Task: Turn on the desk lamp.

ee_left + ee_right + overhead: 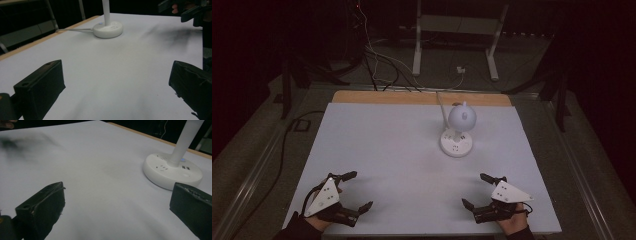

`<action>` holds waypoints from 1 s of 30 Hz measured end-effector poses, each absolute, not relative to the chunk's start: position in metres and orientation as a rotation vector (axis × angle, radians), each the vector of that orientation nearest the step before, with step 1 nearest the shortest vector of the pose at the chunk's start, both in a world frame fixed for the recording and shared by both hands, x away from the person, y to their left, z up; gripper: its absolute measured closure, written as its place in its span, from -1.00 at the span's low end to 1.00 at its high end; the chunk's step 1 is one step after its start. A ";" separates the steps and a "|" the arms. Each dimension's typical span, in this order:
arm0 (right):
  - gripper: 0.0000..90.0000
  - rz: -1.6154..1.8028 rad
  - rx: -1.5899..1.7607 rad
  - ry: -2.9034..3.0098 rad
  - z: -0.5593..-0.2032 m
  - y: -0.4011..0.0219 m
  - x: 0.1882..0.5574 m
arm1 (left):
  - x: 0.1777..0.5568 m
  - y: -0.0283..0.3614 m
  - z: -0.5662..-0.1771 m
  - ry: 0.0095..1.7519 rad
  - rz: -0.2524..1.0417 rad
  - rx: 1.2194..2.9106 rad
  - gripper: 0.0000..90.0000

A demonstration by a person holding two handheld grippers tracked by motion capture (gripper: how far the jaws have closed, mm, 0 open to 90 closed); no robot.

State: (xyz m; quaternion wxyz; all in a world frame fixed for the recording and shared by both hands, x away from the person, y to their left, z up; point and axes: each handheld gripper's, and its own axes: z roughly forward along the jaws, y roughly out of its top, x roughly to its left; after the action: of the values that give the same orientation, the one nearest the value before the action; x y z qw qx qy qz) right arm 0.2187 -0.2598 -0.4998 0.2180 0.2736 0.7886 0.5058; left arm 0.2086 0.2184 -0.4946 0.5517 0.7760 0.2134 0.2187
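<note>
In the high view, the desk lamp (457, 131) stands upright right of centre on the white bench (387, 150), its round base nearer the right gripper (477, 191) at the lower right than the left gripper (353, 191) at the lower left. Both sets of jaws are spread wide and empty.

In the left gripper view, the lamp's base (108, 29) sits at upper centre, well beyond the parted jaws.

In the right gripper view, the base (172, 171) lies at the right, just past the right-hand jaw, stem rising up out of the frame.
</note>
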 end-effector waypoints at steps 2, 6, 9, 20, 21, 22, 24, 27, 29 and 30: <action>-1.00 1.405 0.757 2.188 -0.500 -0.260 0.218 | 0.209 0.218 -0.495 0.505 0.517 1.840 -0.99; -1.00 1.392 0.745 2.197 -0.500 -0.259 0.218 | 0.210 0.218 -0.495 0.515 0.509 1.854 -0.99; -1.00 1.406 0.749 2.220 -0.500 -0.259 0.218 | 0.210 0.218 -0.495 0.516 0.510 1.850 -0.99; -1.00 1.420 0.792 2.254 -0.500 -0.259 0.219 | 0.211 0.217 -0.494 0.519 0.496 1.844 -0.99; -1.00 1.420 0.800 2.255 -0.499 -0.259 0.219 | 0.211 0.217 -0.494 0.518 0.498 1.841 -0.99; -1.00 1.419 0.807 2.254 -0.499 -0.259 0.219 | 0.210 0.217 -0.494 0.517 0.498 1.839 -0.99; -1.00 1.391 0.805 2.270 -0.498 -0.257 0.218 | 0.210 0.217 -0.494 0.518 0.499 1.840 -0.99; -1.00 1.375 0.801 2.286 -0.498 -0.256 0.217 | 0.211 0.217 -0.493 0.517 0.499 1.833 -0.99; -1.00 1.404 0.803 2.302 -0.495 -0.253 0.217 | 0.211 0.217 -0.494 0.520 0.496 1.836 -0.99; -1.00 1.404 0.803 2.302 -0.495 -0.253 0.217 | 0.211 0.218 -0.494 0.520 0.498 1.843 -0.99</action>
State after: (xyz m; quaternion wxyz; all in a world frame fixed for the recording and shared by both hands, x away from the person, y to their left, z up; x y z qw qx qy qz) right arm 0.2168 -0.2535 -0.4948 0.1634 0.2816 0.8071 0.4925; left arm 0.2111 0.2175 -0.4937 0.5492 0.7784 0.2196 0.2103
